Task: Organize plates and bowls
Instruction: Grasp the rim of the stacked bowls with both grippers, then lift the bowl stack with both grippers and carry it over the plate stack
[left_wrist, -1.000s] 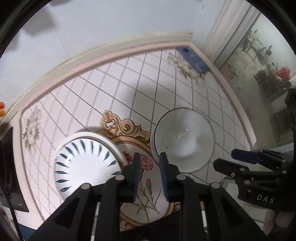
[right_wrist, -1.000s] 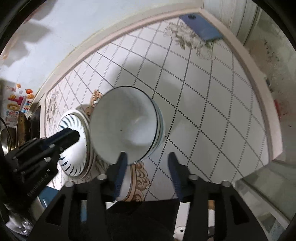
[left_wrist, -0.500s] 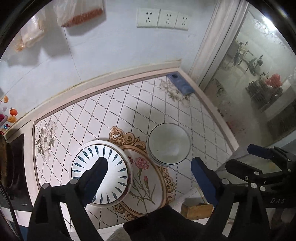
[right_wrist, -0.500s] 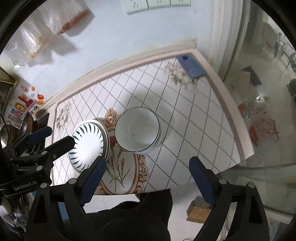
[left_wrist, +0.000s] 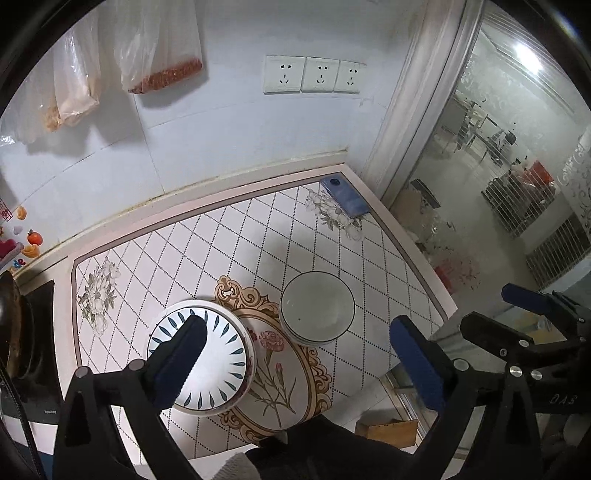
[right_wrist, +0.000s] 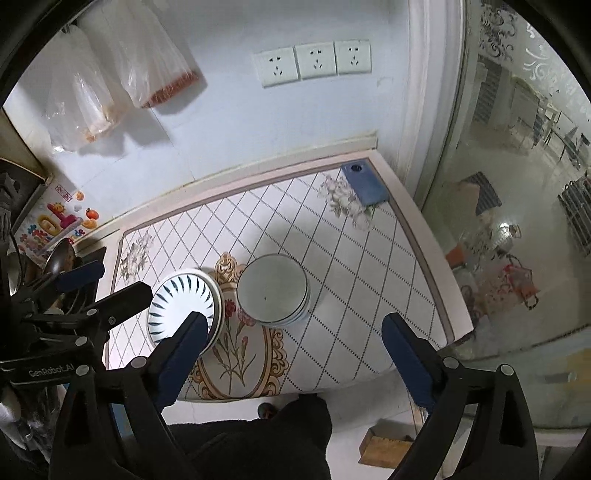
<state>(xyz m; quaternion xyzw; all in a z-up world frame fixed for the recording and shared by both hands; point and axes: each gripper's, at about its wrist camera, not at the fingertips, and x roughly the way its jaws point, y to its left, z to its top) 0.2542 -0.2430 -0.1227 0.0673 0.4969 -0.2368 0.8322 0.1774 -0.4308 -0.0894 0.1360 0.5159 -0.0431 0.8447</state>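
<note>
Kitchen corner with a pale blue tiled wall; three wall sockets (left_wrist: 314, 74) sit in the upper middle of the frame, and a couple of plastic bags (left_wrist: 162, 48) with something reddish-orange inside hang at upper left. To the right there's a glass door (right_wrist: 517, 221) looking onto another room. The counter (left_wrist: 177, 254) is covered with a diamond-grid pattern, floral corners and a gold-framed flower medallion in the middle.

The task stuff sits low-centre in both views. A stack of plates (left_wrist: 201, 356), the top one white with dark blue leaf strokes round the rim, is left of the medallion. Just to its right, close but not touching, is a stack of plain white bowls (left_wrist: 317, 312) with a thin dark rim line. In the right wrist view it's the same layout: plates (right_wrist: 184, 304) on the left, bowls (right_wrist: 272, 290) on the right. A blue phone (left_wrist: 344, 197) lies at the far right corner of the counter, well apart from the dishes.

Both grippers are up above the counter, holding nothing. The left gripper (left_wrist: 299, 360) has its jaws spread wide, its left finger overlapping the plates in the picture. The right gripper (right_wrist: 295, 356) is just as wide open, also empty. Each one pokes into the other's view at the frame edge.
</note>
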